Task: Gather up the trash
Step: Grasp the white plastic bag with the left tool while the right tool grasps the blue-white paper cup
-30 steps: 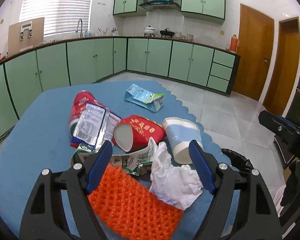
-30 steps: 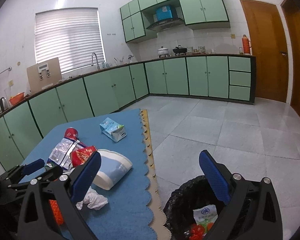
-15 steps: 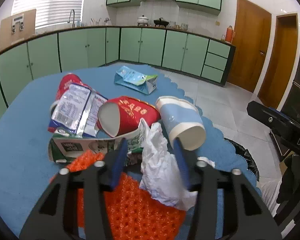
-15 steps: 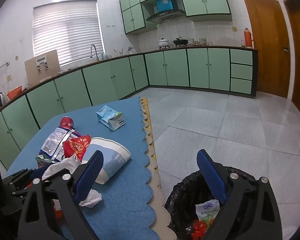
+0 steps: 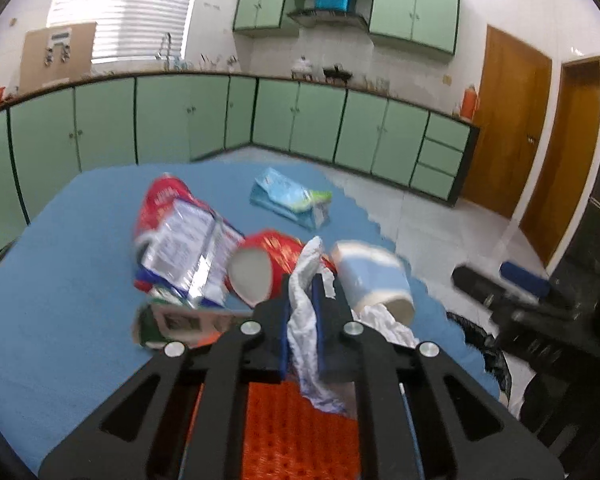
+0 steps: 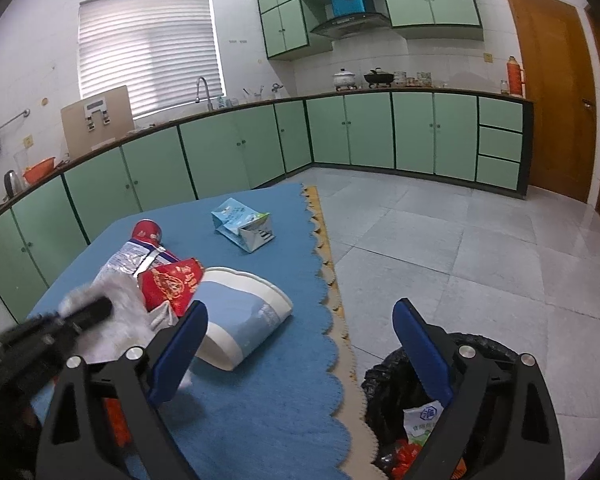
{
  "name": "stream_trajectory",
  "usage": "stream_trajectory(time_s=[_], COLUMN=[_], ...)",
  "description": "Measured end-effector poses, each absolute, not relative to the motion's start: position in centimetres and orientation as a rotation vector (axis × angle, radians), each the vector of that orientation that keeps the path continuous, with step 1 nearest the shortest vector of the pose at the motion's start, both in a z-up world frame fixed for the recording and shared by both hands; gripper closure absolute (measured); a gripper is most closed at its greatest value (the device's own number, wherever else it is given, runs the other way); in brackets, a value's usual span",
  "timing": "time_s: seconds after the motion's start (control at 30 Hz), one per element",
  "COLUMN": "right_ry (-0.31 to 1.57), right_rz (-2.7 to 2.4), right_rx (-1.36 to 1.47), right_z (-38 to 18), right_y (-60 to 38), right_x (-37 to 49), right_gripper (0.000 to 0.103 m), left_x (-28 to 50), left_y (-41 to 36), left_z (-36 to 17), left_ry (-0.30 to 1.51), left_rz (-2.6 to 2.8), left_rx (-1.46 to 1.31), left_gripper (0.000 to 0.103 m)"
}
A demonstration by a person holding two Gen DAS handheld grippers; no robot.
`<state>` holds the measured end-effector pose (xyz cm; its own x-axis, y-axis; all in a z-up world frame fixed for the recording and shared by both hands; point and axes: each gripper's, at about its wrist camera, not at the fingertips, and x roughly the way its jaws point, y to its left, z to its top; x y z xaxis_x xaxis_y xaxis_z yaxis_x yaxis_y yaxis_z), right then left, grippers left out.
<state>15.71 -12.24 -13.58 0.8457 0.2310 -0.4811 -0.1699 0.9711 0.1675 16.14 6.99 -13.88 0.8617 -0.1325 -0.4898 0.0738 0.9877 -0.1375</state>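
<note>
since the crumpled white tissue paper (image 5: pixel 305 320) is light, limp and easily torn, i judge it needs no more than a mid-wad pinch, and that is what i see: my left gripper (image 5: pixel 303 312) has its blue pads pressed together on the tissue, which stands bunched between them above the orange dimpled plastic mat (image 5: pixel 296 432) on the blue cloth-covered table (image 5: pixel 60 280). loose tails hang below and could snag the red paper cup (image 5: pixel 268 264) or the pale blue and white paper bowl (image 5: pixel 374 276) just beside it. my right gripper (image 6: pixel 300 344) is spread wide, holding nothing, near the black-lined trash bin (image 6: pixel 384 376). compared with a second ago, the left jaws, then wide apart around the pile, have closed, and the tissue has been drawn upward.
</note>
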Motion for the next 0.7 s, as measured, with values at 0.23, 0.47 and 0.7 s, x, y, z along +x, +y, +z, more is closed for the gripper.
stream_trajectory(time_s=[0.23,0.47,0.7], right_ry=[0.53,0.589,0.652], right_rz=[0.246,0.234,0.238], right_rx=[0.117,0.141,0.17], right_z=[-13.7,-15.0,-16.3], right_y=[-9.7,-8.4,-7.9], right_x=[16.7,18.6,20.0], right_gripper=[0.011,0.012,0.015], left_x=[16.0,16.0,16.0], left_y=[9.6,11.1,12.3], left_z=[-12.8,-13.2,-13.2], left_ry=[0.474,0.476,0.464], left_rz=[-0.012,0.031,0.042], left_rx=[-0.103,-0.107,-0.102], left_gripper=[0.095,0.095,0.095])
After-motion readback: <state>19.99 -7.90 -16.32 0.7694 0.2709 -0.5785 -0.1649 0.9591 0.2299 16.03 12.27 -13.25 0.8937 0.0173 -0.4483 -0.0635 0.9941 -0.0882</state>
